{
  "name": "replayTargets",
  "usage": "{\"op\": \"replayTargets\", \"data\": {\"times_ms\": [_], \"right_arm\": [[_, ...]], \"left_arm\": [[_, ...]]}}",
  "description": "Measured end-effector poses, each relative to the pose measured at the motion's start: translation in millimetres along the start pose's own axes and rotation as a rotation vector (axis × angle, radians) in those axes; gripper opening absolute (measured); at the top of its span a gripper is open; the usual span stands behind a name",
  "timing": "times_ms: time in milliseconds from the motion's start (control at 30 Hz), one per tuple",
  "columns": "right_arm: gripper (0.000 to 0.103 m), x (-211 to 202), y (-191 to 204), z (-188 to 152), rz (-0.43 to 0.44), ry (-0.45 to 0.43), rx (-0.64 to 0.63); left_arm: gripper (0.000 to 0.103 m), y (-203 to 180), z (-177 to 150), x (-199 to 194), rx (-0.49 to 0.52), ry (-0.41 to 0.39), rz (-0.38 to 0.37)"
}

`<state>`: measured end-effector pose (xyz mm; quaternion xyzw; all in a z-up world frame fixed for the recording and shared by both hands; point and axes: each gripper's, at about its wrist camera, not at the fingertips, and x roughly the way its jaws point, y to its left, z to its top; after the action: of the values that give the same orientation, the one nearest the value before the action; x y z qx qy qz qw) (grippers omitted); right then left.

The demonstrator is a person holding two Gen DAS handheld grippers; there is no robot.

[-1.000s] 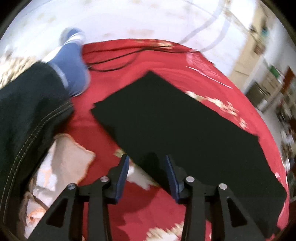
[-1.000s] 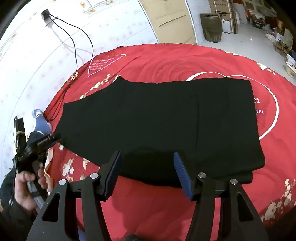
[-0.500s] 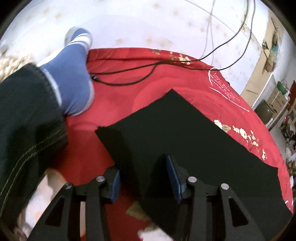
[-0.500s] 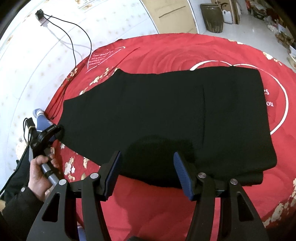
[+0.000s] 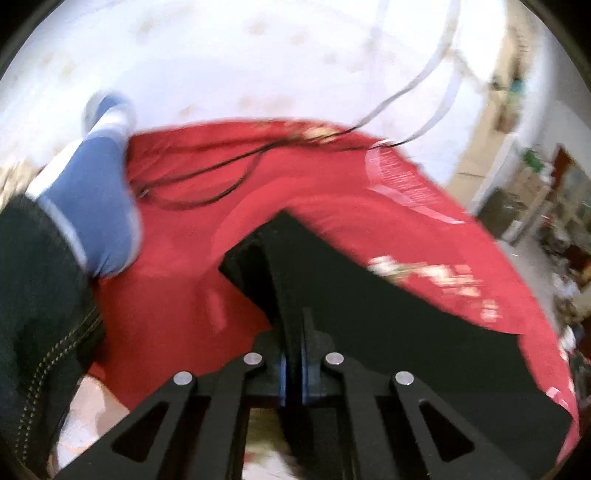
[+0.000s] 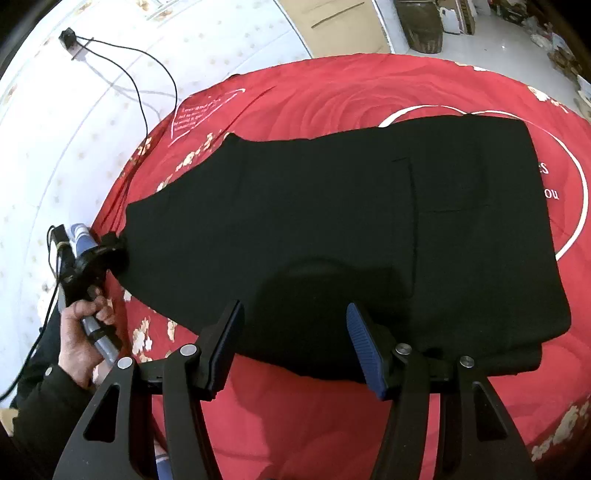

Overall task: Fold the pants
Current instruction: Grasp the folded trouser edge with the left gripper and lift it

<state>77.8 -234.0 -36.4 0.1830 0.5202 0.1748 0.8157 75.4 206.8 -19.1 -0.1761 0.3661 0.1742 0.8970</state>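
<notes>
While left tool [image 5: 291, 354] closes pinching pants [image 6: 332, 229] hem, right tool [image 6: 295, 339] gaping above waist edge

Black pants [image 6: 332, 229] lie flat on red cloth (one hem corner lifted).

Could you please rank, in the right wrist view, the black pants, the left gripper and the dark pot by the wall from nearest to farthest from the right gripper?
From the right gripper:
1. Black pants, directly ahead, hem between its open jaws.
2. Left gripper, far left, at the pants' leg end.
3. Dark pot, top, beyond the red blanket.
</notes>
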Motion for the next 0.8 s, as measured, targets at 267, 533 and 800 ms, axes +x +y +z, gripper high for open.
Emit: {"op": "replayTargets", "data": {"times_ms": [267,533,800], "right_arm": [[0.058,-17.4,-4.5,-1.1,0.032,-0.051,0.028],[0.058,-29.4,-17.4,-2.3,0.067,-0.091,0.085],[0.058,-16.8,-20.5,0.8,0.094,-0.069,0.111]], "left_arm": [[0.006,-104.7,-21.3,-71.5,0.28,-0.026,-0.347],[0.006,-183.1,-115.6,-63.6,0.514,0.208,-0.513],[0.018,-172.1,-128.4,-65.7,0.495,0.335,-0.57]]}}
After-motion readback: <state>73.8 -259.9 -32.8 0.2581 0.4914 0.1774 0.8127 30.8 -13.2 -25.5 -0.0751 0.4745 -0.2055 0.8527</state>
